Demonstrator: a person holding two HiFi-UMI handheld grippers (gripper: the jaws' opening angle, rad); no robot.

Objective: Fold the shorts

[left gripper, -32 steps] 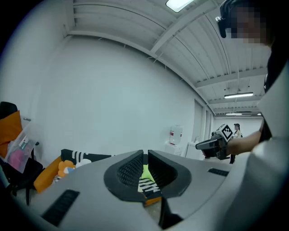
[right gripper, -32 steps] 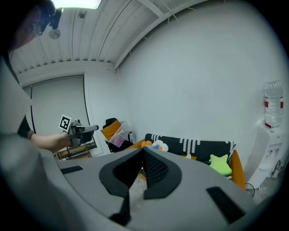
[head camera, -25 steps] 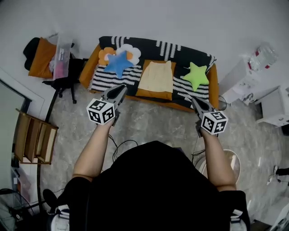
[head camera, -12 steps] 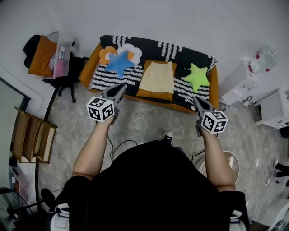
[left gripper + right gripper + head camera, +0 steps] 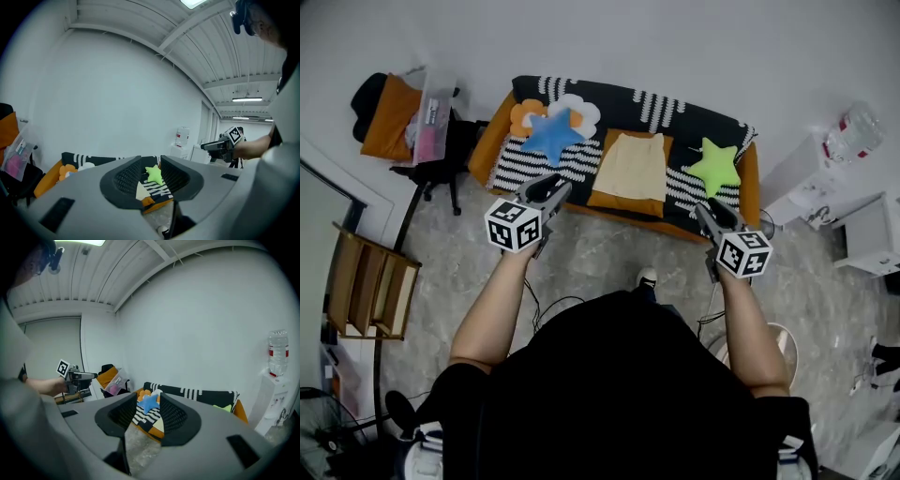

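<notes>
**Shorts, one pair, cream: on sofa, not held**

Hidden or unclear: a black top (image 5: 619, 394) fills the head view from 4 to 8 o'clock and covers the floor there. The waistband and leg openings of the shorts (image 5: 630, 167) are too small to tell apart. Each gripper view shows only a pale sliver of the shorts, framed by the jaws and far beyond them.

Location: the shorts lie flat at 12 o'clock in the head view, on the striped throw of the sofa (image 5: 748, 187). They sit between a blue star (image 5: 550, 134) at 11 o'clock and a green star (image 5: 715, 167) at 1 o'clock.

Orientation: the long axis runs 12 to 6 o'clock. The narrower edge is toward the sofa back and the wider edge toward the seat front.

Left gripper (image 5: 555, 186): at 10 o'clock, over the sofa's front edge, apart from the shorts. Its jaws are partly spread, have just been opening, and hold nothing.

Right gripper (image 5: 703, 210): at 2 o'clock, near the front edge. Its jaws are likewise partly spread, just opened and empty.
</notes>
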